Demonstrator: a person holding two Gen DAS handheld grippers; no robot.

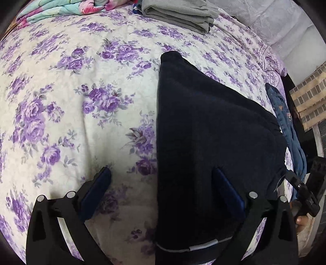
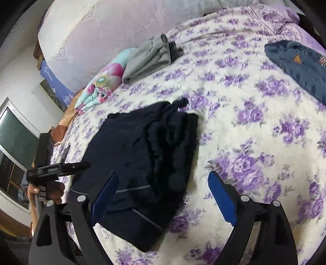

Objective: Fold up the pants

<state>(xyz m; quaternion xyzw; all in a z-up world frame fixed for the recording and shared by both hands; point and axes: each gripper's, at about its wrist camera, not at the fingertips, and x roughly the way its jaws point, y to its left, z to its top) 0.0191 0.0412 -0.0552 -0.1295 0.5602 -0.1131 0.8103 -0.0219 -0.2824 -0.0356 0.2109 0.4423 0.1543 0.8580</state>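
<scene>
Dark navy pants (image 1: 209, 142) lie folded in a compact stack on the purple-flowered bedspread (image 1: 71, 102). They also show in the right wrist view (image 2: 142, 163), with a thin grey stripe near the front edge. My left gripper (image 1: 163, 183) is open and empty, hovering over the pants' left edge; its right finger (image 1: 226, 187) is above the fabric, its left finger (image 1: 97, 187) above the bedspread. My right gripper (image 2: 163, 185) is open and empty, straddling the pants' right edge. The other gripper (image 2: 53, 169) shows at the left of the right wrist view.
A folded grey garment (image 1: 179, 14) (image 2: 148, 57) and a folded floral blanket (image 2: 101, 85) lie at the far side. Blue jeans (image 2: 299, 67) (image 1: 289, 130) lie at the bed's right edge. A pale headboard (image 2: 101, 36) stands behind the bed.
</scene>
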